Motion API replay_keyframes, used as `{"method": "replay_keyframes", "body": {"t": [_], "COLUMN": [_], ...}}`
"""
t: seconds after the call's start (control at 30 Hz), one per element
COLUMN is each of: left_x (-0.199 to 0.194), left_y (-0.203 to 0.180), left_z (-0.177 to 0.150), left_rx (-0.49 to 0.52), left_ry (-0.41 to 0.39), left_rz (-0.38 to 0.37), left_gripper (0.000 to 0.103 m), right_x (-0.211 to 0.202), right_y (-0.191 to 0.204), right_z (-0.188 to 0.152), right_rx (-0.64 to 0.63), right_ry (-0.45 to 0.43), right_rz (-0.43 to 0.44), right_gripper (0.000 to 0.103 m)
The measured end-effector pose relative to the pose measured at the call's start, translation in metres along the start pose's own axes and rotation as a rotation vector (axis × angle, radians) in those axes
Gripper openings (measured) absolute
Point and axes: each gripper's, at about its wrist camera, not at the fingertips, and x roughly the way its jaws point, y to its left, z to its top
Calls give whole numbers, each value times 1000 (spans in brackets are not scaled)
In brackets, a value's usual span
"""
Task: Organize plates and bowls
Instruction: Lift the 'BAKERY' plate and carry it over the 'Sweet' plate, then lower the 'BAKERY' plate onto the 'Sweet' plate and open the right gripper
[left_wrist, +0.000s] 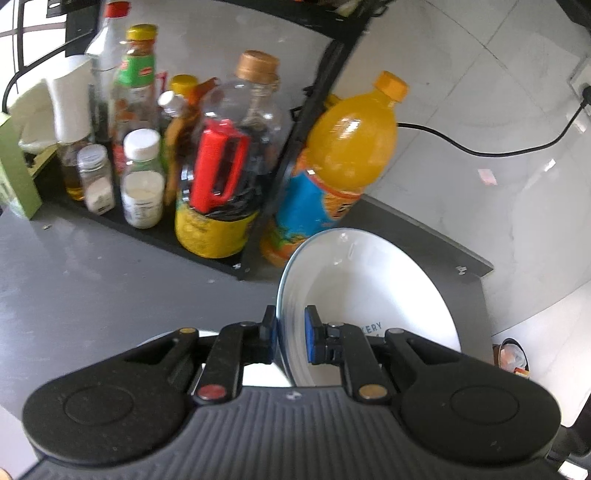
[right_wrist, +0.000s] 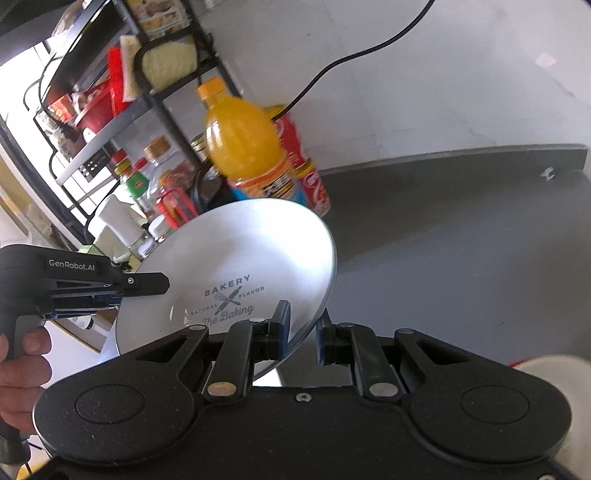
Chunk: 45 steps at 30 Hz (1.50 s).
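Task is judged mid-way: one white plate (left_wrist: 373, 295) is lifted off the grey bench (left_wrist: 92, 280) and carried tilted, no stack or rack destination is seen, so placing is left to do. No other plates or bowls can be made out clearly; a pale rounded shape at the lower right of the right wrist view cannot be identified.

Left wrist view, left to right: condiment bottles (left_wrist: 144, 147) are seen at upper left on a black shelf (left_wrist: 155, 232), an orange drink bottle (left_wrist: 347, 155) at centre. The left gripper (left_wrist: 291, 338) is narrowly spread, its fingers (left_wrist: 312, 334) set either side of the plate rim; a pinch is judged, contact on both pads not fully confirmed.

Right wrist view: the left gripper is seen at centre left on the plate edge. The right gripper (right_wrist: 303, 334) is partly spread, the plate's lower edge lying between its fingers (right_wrist: 282, 325); the left pad is touching, the right pad appears apart.
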Motion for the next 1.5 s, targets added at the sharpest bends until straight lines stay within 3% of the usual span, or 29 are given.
{"method": "replay_keyframes", "body": {"t": [0.73,1.07,1.5], "left_x": [15,24,40], "left_y": [84,117,128], "left_z": [-46,-63,-79], "left_rx": [-28,-48,-40], "left_ry": [136,200,283], "left_rz": [25,41,92], "left_gripper": [13,13,13], "right_x": [39,52,58], "right_y": [46,68,80], "right_z": [-67,-89,-106], "right_rx": [40,-1,-29], "right_ry": [140,202,256], "right_rz": [-41,-68,-112], "right_gripper": [14,15,15]}}
